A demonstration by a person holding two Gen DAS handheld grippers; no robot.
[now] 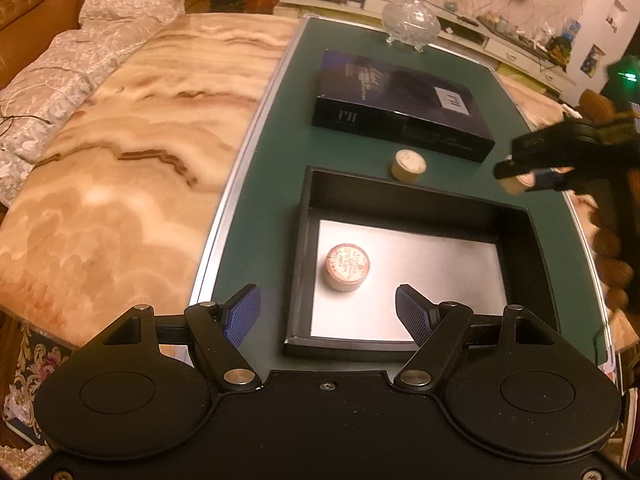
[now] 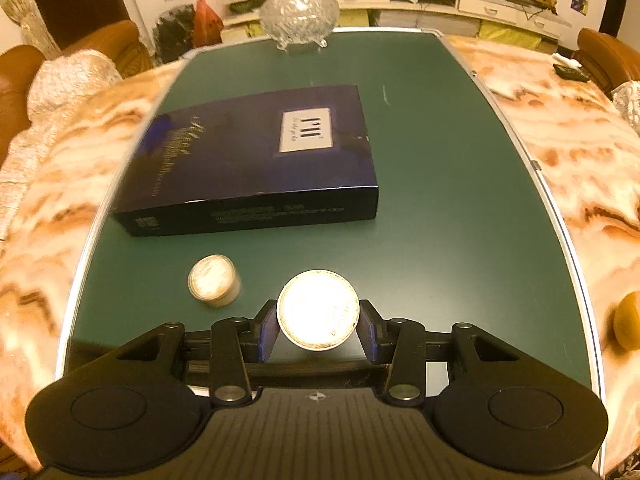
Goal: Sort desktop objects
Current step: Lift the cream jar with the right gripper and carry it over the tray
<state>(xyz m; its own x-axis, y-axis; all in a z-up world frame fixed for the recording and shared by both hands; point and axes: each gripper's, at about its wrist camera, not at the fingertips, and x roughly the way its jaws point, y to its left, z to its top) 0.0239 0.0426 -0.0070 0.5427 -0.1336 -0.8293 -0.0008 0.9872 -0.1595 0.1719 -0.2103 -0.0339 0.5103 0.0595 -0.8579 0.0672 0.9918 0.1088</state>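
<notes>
Right wrist view: my right gripper [image 2: 318, 326] has its jaws clamped on a tin [image 2: 318, 310] above the worktop [image 2: 440, 200]; left gripper [image 1: 328, 312] gapes empty over the tray [image 1: 516, 216]. Smooth sides could slip, dropping it short.

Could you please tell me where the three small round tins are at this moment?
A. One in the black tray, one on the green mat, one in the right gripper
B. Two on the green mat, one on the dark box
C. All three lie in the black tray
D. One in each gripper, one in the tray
A: one tin lies in the black tray, another stands on the green mat, and the right gripper is shut on the third.
</notes>
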